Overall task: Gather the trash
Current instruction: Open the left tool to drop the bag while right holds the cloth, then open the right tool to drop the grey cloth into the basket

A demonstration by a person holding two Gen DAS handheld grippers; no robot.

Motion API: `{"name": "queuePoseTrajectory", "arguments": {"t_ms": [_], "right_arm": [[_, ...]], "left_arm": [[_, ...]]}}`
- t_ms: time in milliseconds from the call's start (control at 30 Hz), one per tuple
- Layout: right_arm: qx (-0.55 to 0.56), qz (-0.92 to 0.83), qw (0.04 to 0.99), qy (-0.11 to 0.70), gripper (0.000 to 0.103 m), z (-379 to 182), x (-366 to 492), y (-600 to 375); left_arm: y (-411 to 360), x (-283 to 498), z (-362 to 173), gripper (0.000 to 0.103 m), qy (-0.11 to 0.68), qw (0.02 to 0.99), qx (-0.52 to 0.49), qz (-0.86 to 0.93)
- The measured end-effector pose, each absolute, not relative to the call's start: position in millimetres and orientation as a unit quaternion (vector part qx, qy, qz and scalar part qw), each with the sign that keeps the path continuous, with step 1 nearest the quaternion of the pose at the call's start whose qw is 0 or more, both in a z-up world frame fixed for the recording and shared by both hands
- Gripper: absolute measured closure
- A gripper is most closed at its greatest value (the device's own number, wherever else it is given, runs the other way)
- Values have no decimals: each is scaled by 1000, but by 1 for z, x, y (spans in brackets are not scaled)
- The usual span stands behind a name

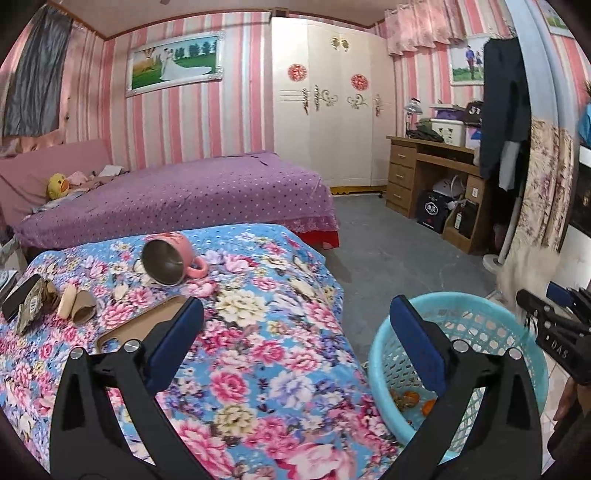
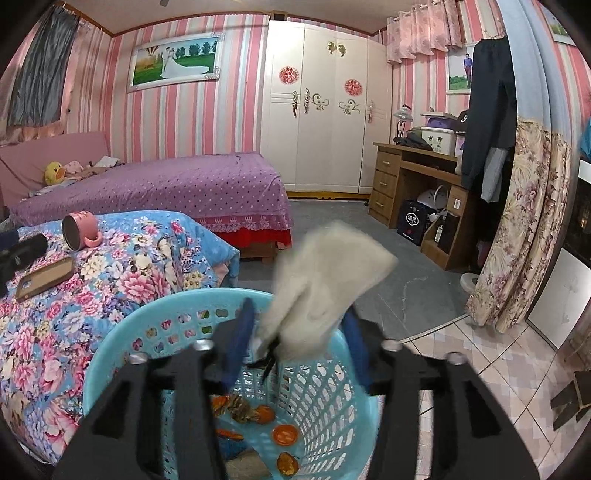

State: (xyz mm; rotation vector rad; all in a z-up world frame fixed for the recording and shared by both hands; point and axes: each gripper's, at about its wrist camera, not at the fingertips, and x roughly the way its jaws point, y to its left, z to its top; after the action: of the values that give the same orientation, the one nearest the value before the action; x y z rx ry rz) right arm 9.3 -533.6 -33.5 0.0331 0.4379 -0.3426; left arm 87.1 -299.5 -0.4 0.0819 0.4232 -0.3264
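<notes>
Now | right tool (image 2: 299, 347) pinching blurred white tissue (image 2: 325, 273) | left tool (image 1: 295, 332) released

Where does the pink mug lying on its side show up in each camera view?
Left wrist: pink metal-lined mug, left of centre on the floral blue cloth.
Right wrist: same mug, far left.
Shared landmark: light blue plastic basket.

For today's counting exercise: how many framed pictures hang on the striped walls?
2, possibly 3. One wedding picture hangs over the purple bed; one couple picture hangs above the desk. A cut-off frame at the top right may be another.
</notes>
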Motion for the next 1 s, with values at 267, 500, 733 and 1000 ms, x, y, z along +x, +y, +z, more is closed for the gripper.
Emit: {"name": "queuePoseTrajectory", "arguments": {"t_ms": [267,500,733,1000], "right_arm": [[22,-183,961,207,11,-30,14,-527],[8,-189,957,219,5,-30,32,-506],[19,-184,958,221,5,-24,47,-488],[30,-171,960,219,5,-17,65,-461]], "left_arm": [[-271,93,10,6,205,968,27,-142],[-249,96,13,6,204,970,23,-129],[-223,102,18,6,200,973,21,-116],[-185,109,19,6,195,976,25,-95]]}}
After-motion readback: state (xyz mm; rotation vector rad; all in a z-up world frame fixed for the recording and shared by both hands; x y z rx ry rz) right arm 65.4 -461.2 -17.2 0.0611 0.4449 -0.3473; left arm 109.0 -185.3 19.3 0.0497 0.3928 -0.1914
